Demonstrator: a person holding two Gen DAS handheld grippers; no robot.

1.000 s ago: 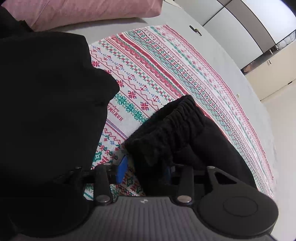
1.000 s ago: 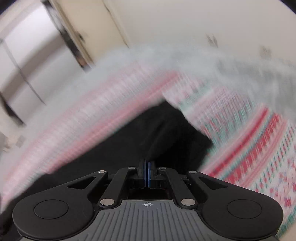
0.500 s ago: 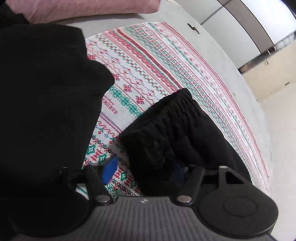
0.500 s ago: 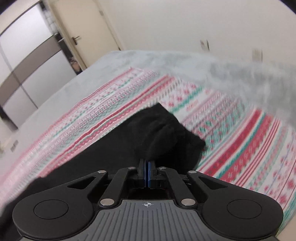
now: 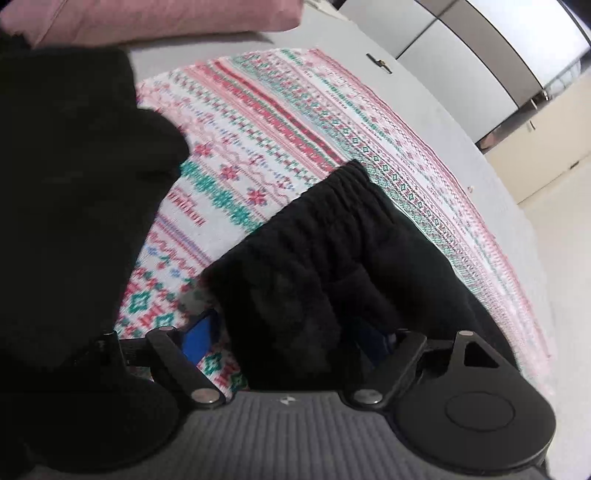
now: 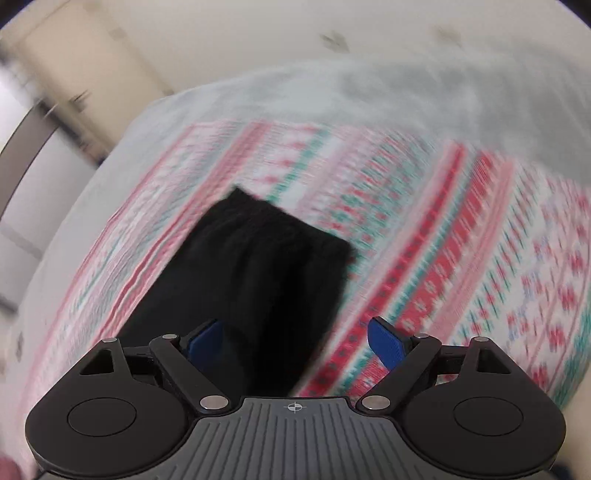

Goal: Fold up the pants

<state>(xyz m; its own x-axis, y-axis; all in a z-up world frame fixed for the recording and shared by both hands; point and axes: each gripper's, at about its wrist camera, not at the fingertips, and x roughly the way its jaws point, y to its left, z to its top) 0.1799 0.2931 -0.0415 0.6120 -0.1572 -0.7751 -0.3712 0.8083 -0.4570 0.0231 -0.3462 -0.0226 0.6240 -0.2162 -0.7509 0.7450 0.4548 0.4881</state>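
Your left claw (image 5: 291, 336) has just been opening and stands spread, the pants (image 5: 332, 251) bunched between its pads at frame centre, unpinched. Your right claw (image 6: 295, 339) has also just spread; the pants (image 6: 251, 273) lie on the blanket (image 6: 461, 258), running from centre frame down between its pads.

left claw (image 5: 291, 338) opened wider | right claw (image 6: 295, 339) opened, releasing pants (image 6: 255, 280)

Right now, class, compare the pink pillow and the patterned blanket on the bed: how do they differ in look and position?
The pink pillow is plain, one colour; the patterned blanket carries red, green and white bands. The pillow is plump and lies at the far end of the bed; the blanket lies flat across the middle. The blanket has the black pants lying on it; the pillow does not. Both rest on the grey bed.
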